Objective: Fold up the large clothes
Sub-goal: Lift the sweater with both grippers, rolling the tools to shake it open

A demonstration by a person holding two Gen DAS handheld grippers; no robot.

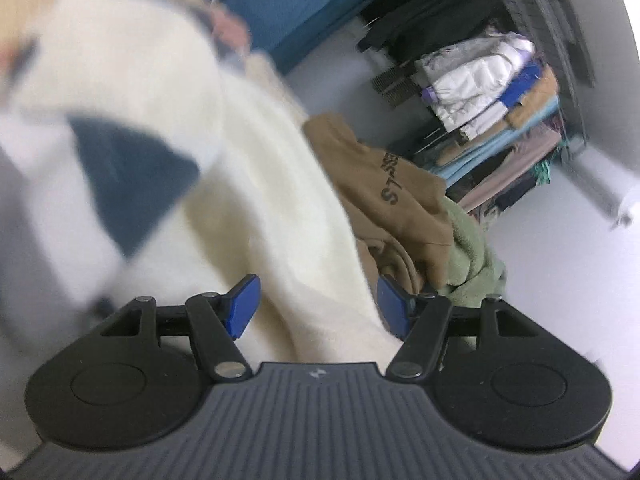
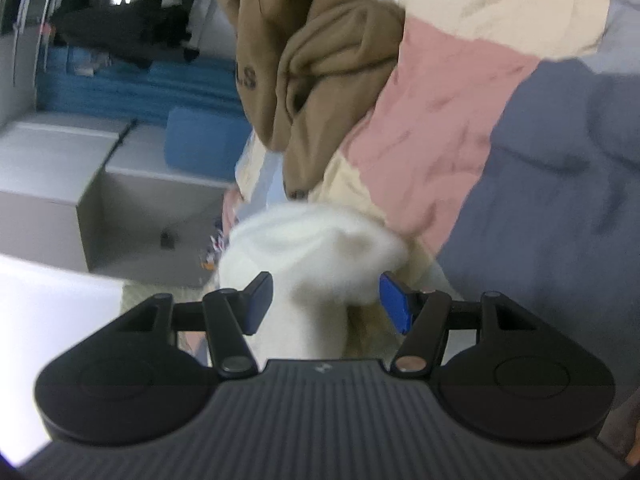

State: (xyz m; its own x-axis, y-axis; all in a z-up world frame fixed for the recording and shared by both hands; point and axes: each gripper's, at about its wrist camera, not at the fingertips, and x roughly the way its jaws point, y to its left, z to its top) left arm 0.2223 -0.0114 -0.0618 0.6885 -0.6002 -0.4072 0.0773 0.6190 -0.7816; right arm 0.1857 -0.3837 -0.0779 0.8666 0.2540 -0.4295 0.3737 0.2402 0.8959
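Both apart: left hand-held gripper (image 1: 318, 306) astride cream fleece (image 1: 280, 184), right hand-held gripper (image 2: 326, 300) astride its bunched end, beside tan hoodie (image 2: 312, 60).

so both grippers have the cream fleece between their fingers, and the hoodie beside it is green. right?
Not quite: the hoodie is tan, with dark lettering, as the left wrist view shows; the green there is a separate towel-like piece. The rest holds: the cream fleece runs between the fingers of the left gripper and the right gripper.

My two wrist views look forward-down, close over cream fleece (image 1: 280, 200); both share the tan hoodie (image 2: 312, 60), upper frame.
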